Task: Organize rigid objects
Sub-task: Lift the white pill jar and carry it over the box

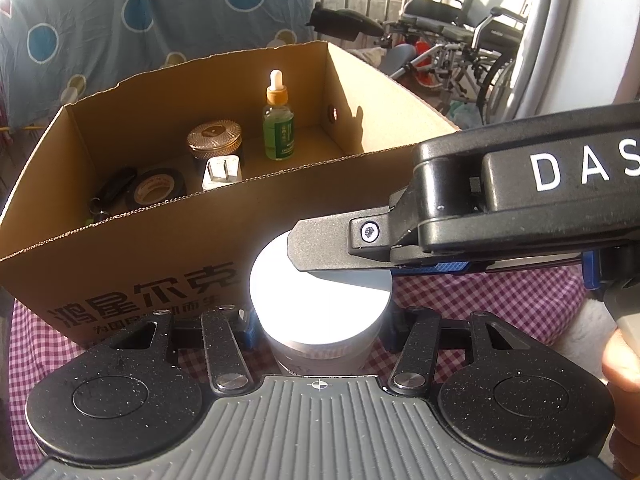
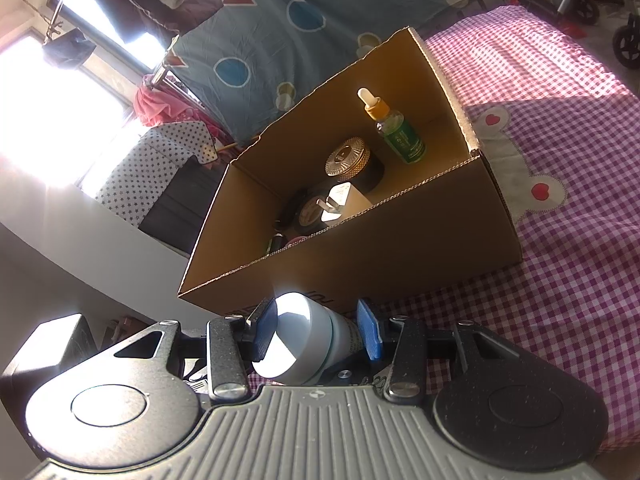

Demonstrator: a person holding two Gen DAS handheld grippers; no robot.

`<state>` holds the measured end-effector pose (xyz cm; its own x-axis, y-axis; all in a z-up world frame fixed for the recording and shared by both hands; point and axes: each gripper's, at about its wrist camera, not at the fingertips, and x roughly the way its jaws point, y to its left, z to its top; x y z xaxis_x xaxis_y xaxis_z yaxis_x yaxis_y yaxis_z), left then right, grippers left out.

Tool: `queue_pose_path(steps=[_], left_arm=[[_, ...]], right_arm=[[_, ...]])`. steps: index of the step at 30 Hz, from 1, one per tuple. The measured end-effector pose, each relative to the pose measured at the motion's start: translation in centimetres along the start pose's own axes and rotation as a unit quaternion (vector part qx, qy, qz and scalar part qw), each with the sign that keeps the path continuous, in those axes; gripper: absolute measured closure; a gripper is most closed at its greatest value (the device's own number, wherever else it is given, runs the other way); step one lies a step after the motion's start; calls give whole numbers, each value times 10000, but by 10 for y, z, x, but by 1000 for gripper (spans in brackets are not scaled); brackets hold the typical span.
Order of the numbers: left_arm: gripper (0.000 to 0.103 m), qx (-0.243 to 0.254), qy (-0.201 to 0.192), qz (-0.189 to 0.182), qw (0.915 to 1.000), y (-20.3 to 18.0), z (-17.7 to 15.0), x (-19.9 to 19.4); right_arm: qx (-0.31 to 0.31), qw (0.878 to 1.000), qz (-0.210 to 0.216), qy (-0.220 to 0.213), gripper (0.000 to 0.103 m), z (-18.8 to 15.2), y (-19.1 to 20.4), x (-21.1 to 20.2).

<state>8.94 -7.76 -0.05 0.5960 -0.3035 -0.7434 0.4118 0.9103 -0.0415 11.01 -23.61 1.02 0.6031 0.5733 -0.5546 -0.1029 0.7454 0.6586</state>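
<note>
We take the cardboard box point(image 1: 200, 248) as our landmark: it stands open-topped on the pink checked cloth point(image 2: 560, 240), its near wall running right in front of both grippers, its serrated top edge uneven. To the box's right the cloth lies bare, giving open room on that side; behind the box hangs a blue patterned sheet point(image 1: 120, 20), close to its far wall. Inside the box, the right half of the floor is free, while things crowd the left and middle: a green dropper bottle point(image 1: 278, 120) upright near the middle, a dark jar with a ribbed gold lid point(image 1: 215, 142) left of it, a white plug adapter point(image 1: 222, 174) in front of that jar, a roll of black tape point(image 1: 156, 190) further left, and dark small items in the left corner that we cannot make out. Just in front of the box's near wall is the white jar point(image 1: 320, 304), outside the box. The left gripper point(image 1: 320, 340) pinches its body from either side, and the right gripper point(image 2: 316, 332) clamps its blue pads point(image 2: 370, 336) around the lid end, one finger lying across the bright lid.
</note>
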Motion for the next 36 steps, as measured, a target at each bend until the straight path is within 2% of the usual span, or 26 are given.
queue_pose_path(steps=[26, 31, 36], left_arm=[[50, 81, -370, 69, 9993, 1, -7, -34], [50, 124, -601, 77, 9981, 1, -3, -55], [50, 295, -929, 63, 9952, 5, 19, -80]], right_arm=[[-236, 9994, 170, -195, 56, -8, 25, -22], [-348, 9986, 266, -307, 56, -8, 39, -34], [-694, 9952, 402, -567, 56, 4, 69, -53]])
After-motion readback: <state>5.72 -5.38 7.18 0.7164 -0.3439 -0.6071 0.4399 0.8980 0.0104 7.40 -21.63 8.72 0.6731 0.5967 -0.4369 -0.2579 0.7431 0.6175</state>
